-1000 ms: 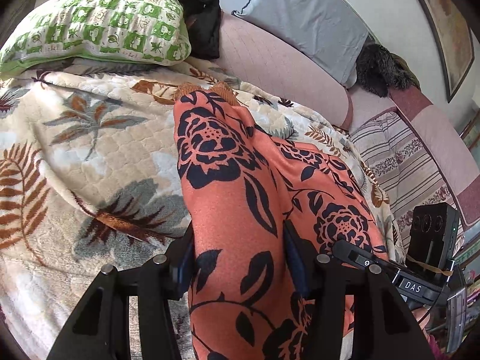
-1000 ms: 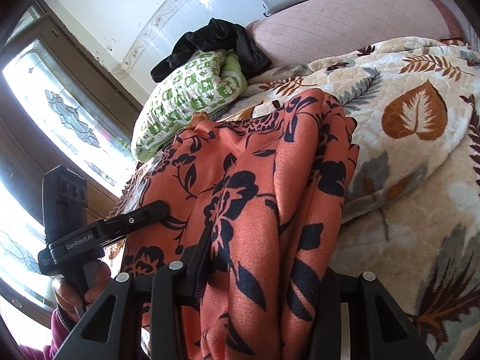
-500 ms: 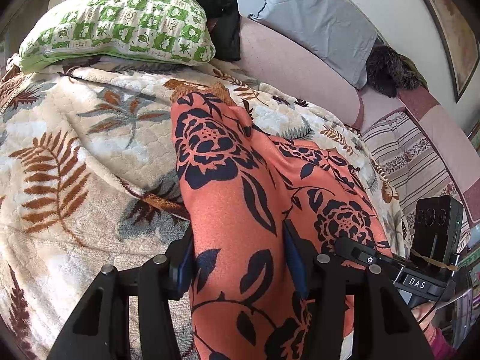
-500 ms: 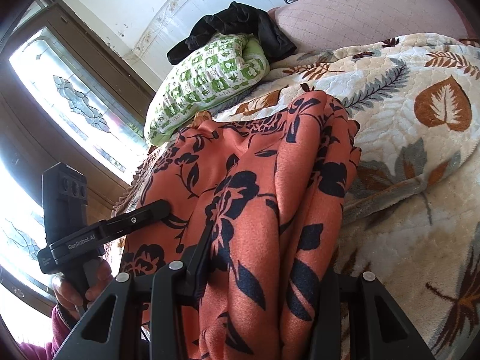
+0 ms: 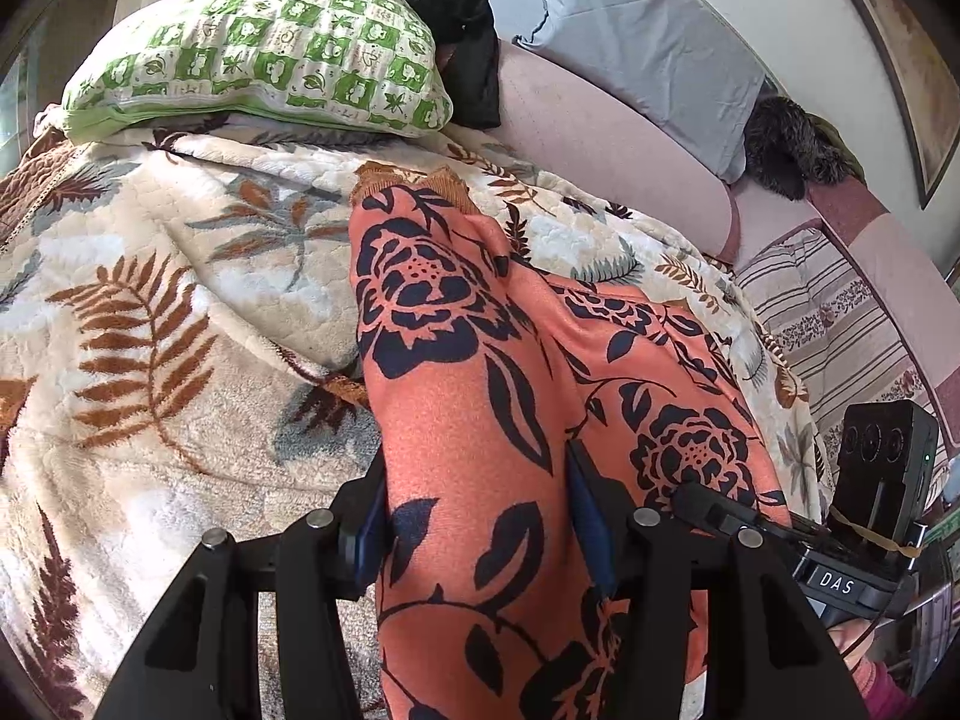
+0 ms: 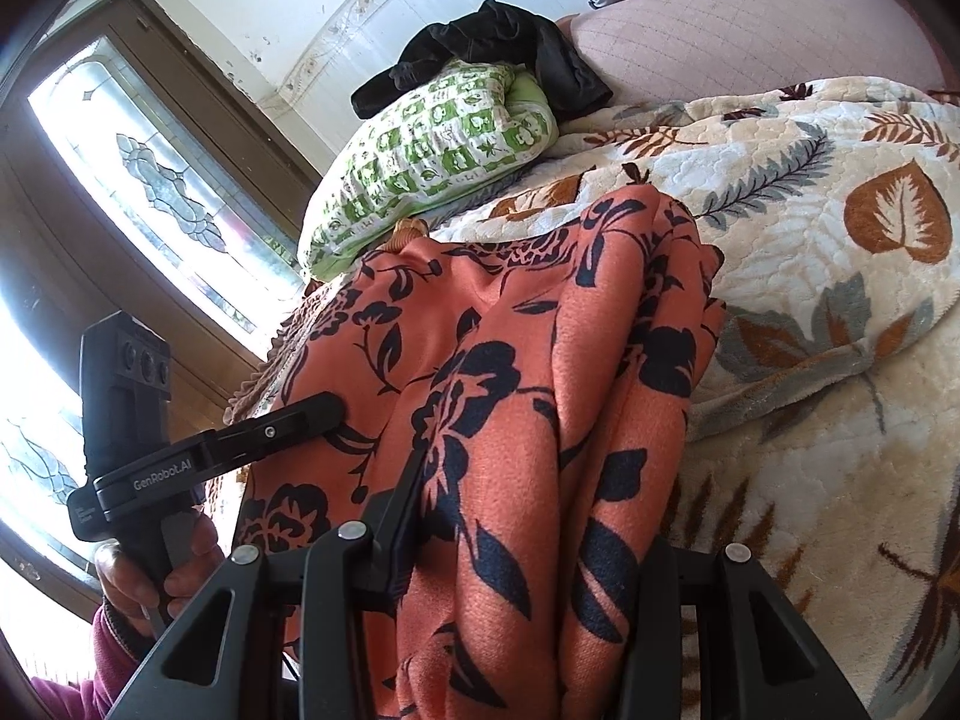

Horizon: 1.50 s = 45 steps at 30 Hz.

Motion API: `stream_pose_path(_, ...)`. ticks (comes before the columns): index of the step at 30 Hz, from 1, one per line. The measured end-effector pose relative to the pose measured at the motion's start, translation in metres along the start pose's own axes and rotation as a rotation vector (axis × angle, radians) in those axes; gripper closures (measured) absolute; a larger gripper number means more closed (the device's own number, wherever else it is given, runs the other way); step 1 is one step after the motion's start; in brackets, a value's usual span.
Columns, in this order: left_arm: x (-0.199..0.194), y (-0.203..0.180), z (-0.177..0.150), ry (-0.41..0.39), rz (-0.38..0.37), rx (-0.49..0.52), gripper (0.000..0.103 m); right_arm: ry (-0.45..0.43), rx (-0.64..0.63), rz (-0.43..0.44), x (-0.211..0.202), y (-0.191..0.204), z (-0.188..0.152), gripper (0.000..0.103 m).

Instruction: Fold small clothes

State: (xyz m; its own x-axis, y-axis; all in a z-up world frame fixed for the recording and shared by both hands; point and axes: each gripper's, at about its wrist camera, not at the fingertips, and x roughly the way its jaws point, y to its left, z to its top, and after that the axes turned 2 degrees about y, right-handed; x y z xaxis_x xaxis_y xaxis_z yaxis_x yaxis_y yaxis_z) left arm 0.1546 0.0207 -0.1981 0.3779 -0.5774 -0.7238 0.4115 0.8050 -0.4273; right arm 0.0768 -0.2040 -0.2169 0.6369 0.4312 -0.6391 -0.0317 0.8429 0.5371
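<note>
Garment (image 5: 474,396): orange knit cloth with a navy flower print and a ribbed mustard cuff. I see it draped lengthwise over the bed, bunched into soft folds, its near end gathered in both my tools.

Left tool (image 5: 474,516): black fingers with blue pads, clamped on the cloth.

Right tool (image 6: 528,546): black fingers, clamped on a thick bunch of the same cloth.

Blanket (image 5: 168,324): cream plush, quilted, with rust and grey leaves; it lies under the garment.

Pillow (image 5: 264,66): green-and-white checked, plump, at the far end.

Dark clothing (image 5: 444,6): black, crumpled, lying against the pillow.
</note>
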Motion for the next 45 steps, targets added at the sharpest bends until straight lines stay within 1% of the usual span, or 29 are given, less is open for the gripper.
stream_pose_path(9,-0.003,0.008,-0.002,-0.006,0.035,-0.008,0.048,-0.009,-0.034,-0.016,0.007,0.009,-0.002,0.06)
stream_pose_path(17,0.01,0.012,-0.002,0.013,0.086,-0.002,0.048,0.013,-0.024,-0.047,0.018,0.008,-0.002,0.06)
stream_pose_path(24,0.027,0.011,-0.007,0.059,0.179,0.026,0.047,0.064,0.003,-0.077,0.029,-0.001,-0.003,0.06)
stream_pose_path(28,0.031,0.007,-0.01,0.063,0.231,0.056,0.042,0.086,0.007,-0.092,0.033,-0.005,-0.004,0.059)
stream_pose_path(29,0.032,0.006,-0.011,0.062,0.249,0.068,0.041,0.09,0.007,-0.095,0.034,-0.006,-0.004,0.058)
stream_pose_path(30,0.032,0.004,-0.011,0.058,0.267,0.08,0.038,0.095,0.011,-0.097,0.035,-0.007,-0.004,0.055)
stream_pose_path(31,0.033,0.002,-0.012,0.053,0.284,0.094,0.037,0.104,0.018,-0.099,0.036,-0.008,-0.004,0.054)
stream_pose_path(34,0.033,-0.004,-0.013,0.039,0.325,0.137,0.036,0.109,0.03,-0.107,0.038,-0.011,-0.005,0.05)
stream_pose_path(37,0.033,-0.009,-0.015,0.025,0.362,0.172,0.035,0.115,0.047,-0.109,0.038,-0.016,-0.005,0.041)
stream_pose_path(38,0.033,-0.01,-0.015,0.022,0.373,0.178,0.034,0.118,0.055,-0.114,0.038,-0.017,-0.005,0.037)
stream_pose_path(39,0.032,-0.011,-0.016,0.02,0.388,0.178,0.03,0.12,0.066,-0.118,0.039,-0.019,-0.005,0.034)
stream_pose_path(40,0.032,-0.011,-0.016,0.016,0.405,0.177,0.025,0.122,0.078,-0.117,0.039,-0.021,-0.005,0.033)
stream_pose_path(45,0.031,-0.013,-0.021,0.008,0.438,0.164,0.02,0.117,0.085,-0.126,0.037,-0.02,-0.009,0.03)
